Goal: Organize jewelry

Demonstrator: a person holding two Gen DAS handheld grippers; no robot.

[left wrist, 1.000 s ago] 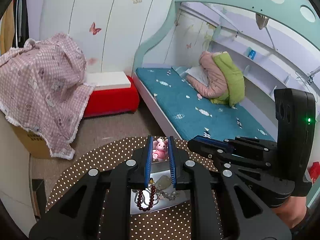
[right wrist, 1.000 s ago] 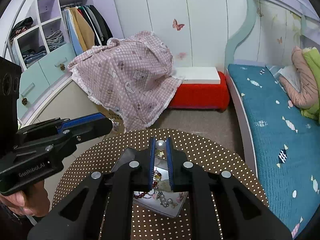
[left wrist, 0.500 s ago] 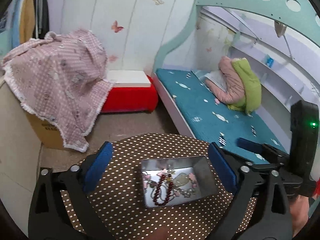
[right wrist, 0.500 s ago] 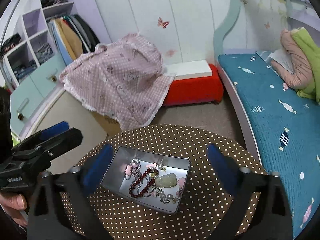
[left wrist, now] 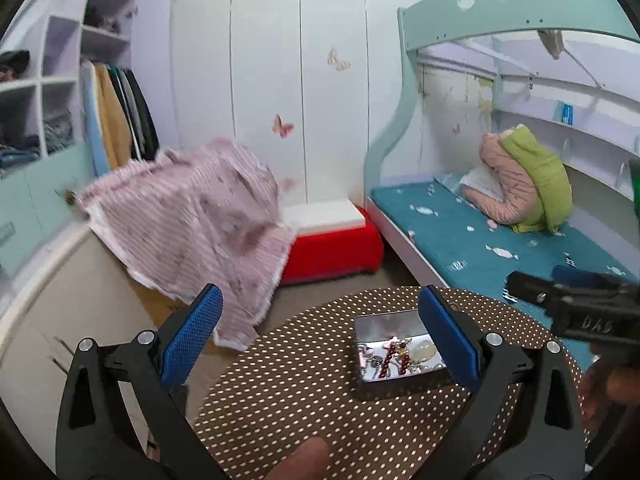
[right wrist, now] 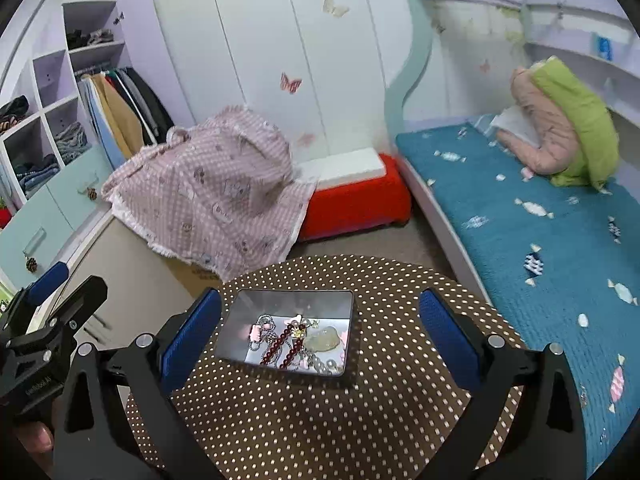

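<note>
Both tongs (left wrist: 320, 332) (right wrist: 320, 332) gape empty; only the right view shows the whole jewelry tin (right wrist: 256, 312).

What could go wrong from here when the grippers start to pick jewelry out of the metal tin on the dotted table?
1. The dark red bead strand lies tangled with the silver chains, so lifting one piece may drag others out.
2. The metal tin sits loose on the dotted table; a push from the open right gripper could slide it.
3. The left gripper is close beside; both may collide over the tin.

A round polka-dot table (right wrist: 304, 420) carries one metal tin (right wrist: 256, 312) of jewelry (right wrist: 296, 340).
</note>
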